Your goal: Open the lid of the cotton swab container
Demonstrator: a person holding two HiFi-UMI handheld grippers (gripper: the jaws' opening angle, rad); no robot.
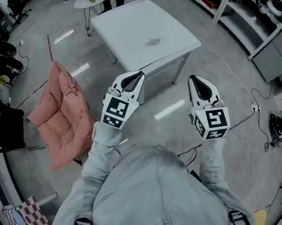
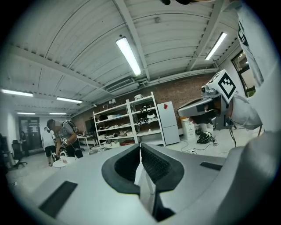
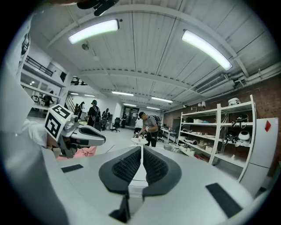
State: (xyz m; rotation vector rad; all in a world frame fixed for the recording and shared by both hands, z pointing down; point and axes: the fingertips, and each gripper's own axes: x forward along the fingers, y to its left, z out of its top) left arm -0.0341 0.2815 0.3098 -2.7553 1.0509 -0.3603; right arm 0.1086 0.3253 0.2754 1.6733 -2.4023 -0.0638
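You're holding the left tool (image 1: 137, 75) and right tool (image 1: 194, 80) in the air, short of the tabletop (image 1: 130, 24). Both are sitting fully closed, gripping nothing. The cotton swab container (image 1: 153, 41) is lying by the tabletop's near edge, well apart from both.

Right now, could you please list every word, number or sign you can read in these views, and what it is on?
No readable words or numbers anywhere.
Cube on the left gripper and cube on the right gripper: black-and-white square patterns, no letters.
Red diamond sticker on the white cabinet: too small to read.
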